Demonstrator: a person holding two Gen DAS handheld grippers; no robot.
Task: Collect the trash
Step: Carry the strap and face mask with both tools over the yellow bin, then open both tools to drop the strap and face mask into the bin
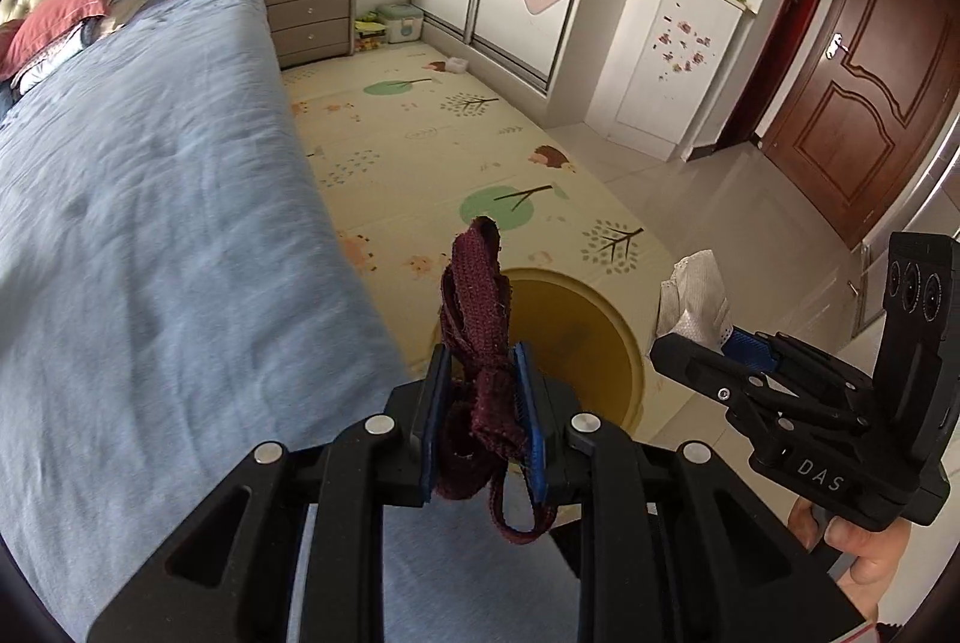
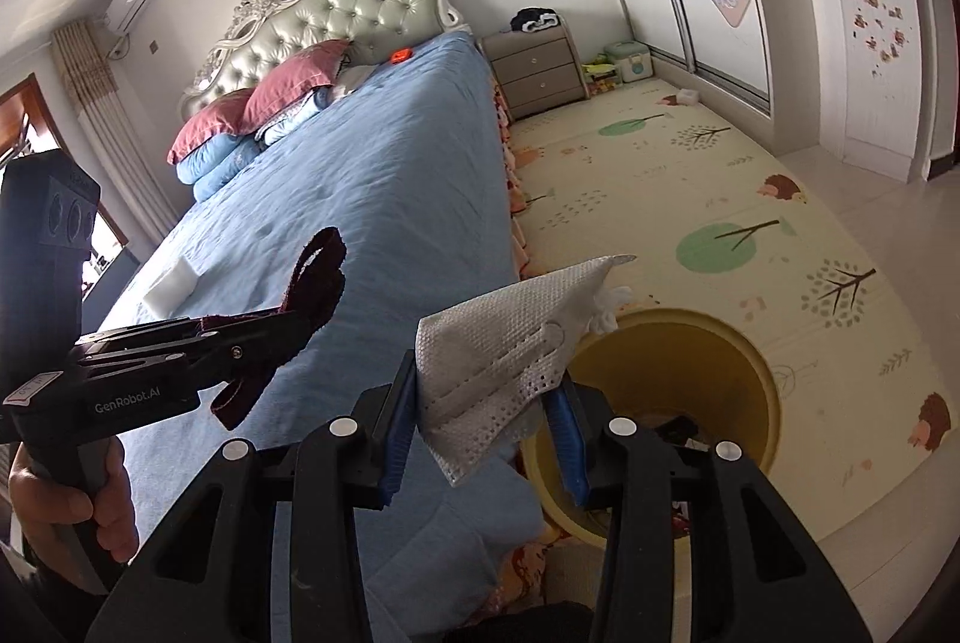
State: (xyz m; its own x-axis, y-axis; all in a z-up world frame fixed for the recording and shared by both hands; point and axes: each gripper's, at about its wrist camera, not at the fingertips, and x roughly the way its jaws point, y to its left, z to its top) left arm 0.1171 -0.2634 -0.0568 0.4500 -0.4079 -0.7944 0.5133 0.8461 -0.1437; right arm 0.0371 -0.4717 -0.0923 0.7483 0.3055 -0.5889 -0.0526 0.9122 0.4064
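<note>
Item 1: left claw (image 1: 483,403), clamped on a bunched maroon knit strap (image 1: 477,307), long axis running forward along the fingers, loose loop hanging beneath.

Item 2: right claw (image 2: 487,424), clamped on a crumpled white face mask (image 2: 504,337), one corner pointing up and right.

Item 3: yellow bin (image 2: 753,367), on the play mat (image 2: 690,175) beside the bed (image 2: 372,175); open mouth lay just ahead of and below both claws.

Judgement: the right claw appeared nearer the rim; the left needed a slight rightward carry.

Item 4: white block (image 2: 174,286) lay on the bed, uncollected.
</note>
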